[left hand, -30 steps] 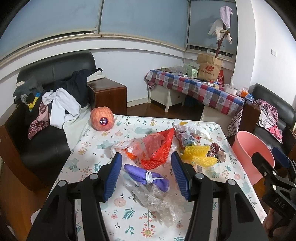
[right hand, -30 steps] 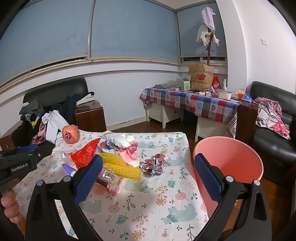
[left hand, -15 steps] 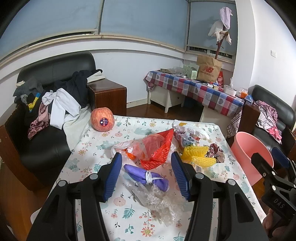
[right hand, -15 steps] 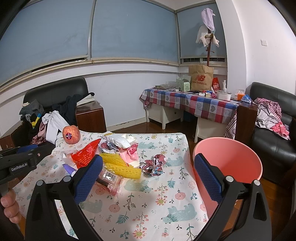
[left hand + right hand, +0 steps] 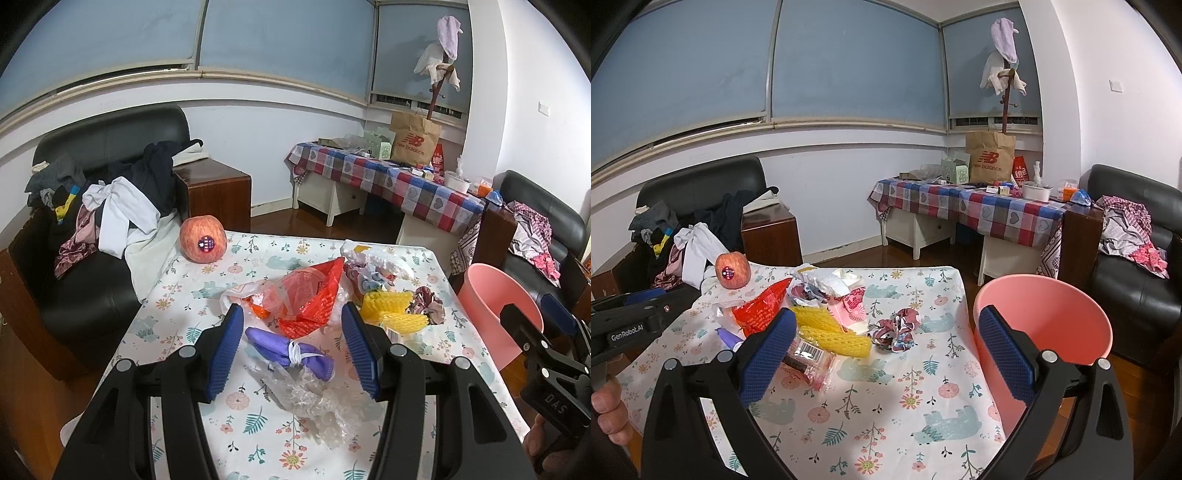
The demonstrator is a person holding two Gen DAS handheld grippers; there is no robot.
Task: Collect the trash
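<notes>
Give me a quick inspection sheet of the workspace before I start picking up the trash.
Surface: table under a floral cloth; near end bare.
Job's things: pink bin beside the table's right edge, nothing seen inside. Trash heaped mid-table: purple tied bag, clear plastic wrap, red mesh bag, yellow foam nets, barcoded wrapper, crumpled patterned wrapper.
Clutter: stickered apple at the far left corner, apart from the heap.
Grippers: left gripper open, framing the purple tied bag; right gripper open, holding nothing.
Cables: nothing seen.
Surroundings: armchair piled with clothes, checked-cloth side table.
</notes>
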